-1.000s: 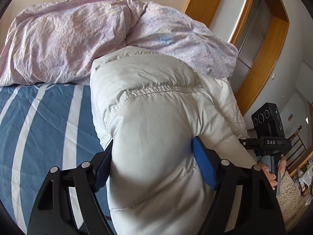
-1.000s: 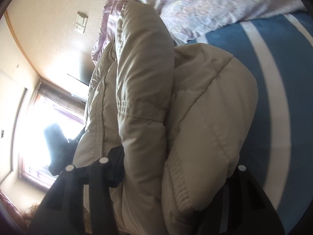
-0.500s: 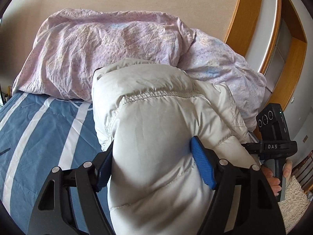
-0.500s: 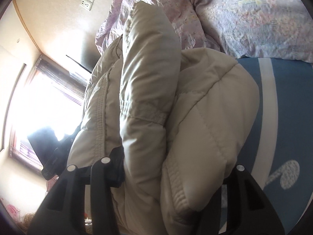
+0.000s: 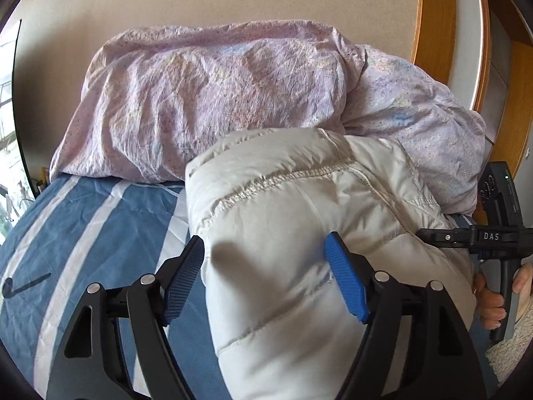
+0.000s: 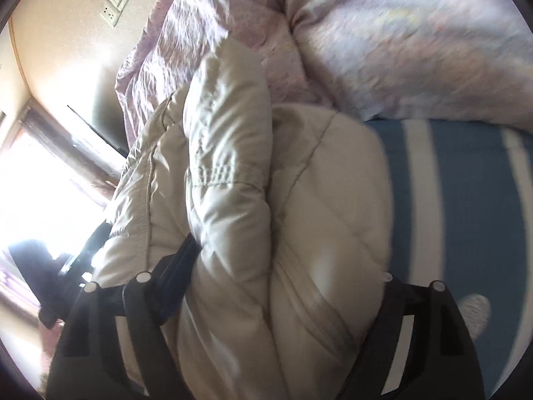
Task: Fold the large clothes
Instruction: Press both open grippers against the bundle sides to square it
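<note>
Puffer jacket (image 5: 299, 233) fills both my hand-held grippers over the bed (image 5: 83, 233). Left hand-held gripper (image 5: 266, 280) clamps it; right hand-held gripper (image 6: 286, 283), blurred, seems to clamp it too.

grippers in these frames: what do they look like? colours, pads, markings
Left gripper: black frame with cut-out slots, silver rivets, ribbed blue pads. Right gripper: same black frame and rivets; seen from the left camera, white "DAS" lettering and a green light. No cables or sleeves visible.

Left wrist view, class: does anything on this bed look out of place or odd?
Nothing damaged or spilled. The puffy white jacket is bundled, gripped by both claws, left and right. The lilac duvet lies crumpled against the wall: untidy, not odd.
</note>
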A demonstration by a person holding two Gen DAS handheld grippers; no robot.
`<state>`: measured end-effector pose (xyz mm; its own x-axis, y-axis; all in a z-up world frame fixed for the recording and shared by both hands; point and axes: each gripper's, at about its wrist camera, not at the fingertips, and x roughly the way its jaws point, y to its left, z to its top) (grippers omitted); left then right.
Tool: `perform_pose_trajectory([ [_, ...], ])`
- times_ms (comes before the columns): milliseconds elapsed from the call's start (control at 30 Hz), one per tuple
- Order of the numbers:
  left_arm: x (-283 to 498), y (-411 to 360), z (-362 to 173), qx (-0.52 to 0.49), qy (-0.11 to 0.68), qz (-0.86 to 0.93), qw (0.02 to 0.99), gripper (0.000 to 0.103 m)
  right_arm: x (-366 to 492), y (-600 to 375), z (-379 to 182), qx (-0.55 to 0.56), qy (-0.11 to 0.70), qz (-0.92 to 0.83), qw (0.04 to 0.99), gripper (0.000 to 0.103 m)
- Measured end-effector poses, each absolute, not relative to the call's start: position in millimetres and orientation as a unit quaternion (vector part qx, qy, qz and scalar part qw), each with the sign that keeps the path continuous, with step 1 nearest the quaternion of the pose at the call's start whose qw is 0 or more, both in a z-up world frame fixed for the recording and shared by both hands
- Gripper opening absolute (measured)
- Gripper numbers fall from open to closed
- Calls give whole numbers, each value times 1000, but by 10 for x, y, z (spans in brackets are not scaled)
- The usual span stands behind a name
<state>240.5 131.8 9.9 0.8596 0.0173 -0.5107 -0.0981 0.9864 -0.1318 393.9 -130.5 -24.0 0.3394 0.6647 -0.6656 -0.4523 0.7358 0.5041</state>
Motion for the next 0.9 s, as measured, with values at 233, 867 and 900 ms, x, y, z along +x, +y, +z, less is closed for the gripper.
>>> perform_pose_trajectory([
  [233, 2415, 1358, 451, -80, 235, 48, 967, 93, 3517, -1458, 540, 82, 328, 278, 899, 77],
  [867, 3198, 915, -35, -27, 332, 63, 941, 100, 4242, -368, -89, -36, 375, 259, 889, 29],
  [900, 3223, 904, -51, -26, 333, 65, 941, 101, 4270, -360, -119, -37, 376, 259, 889, 29],
])
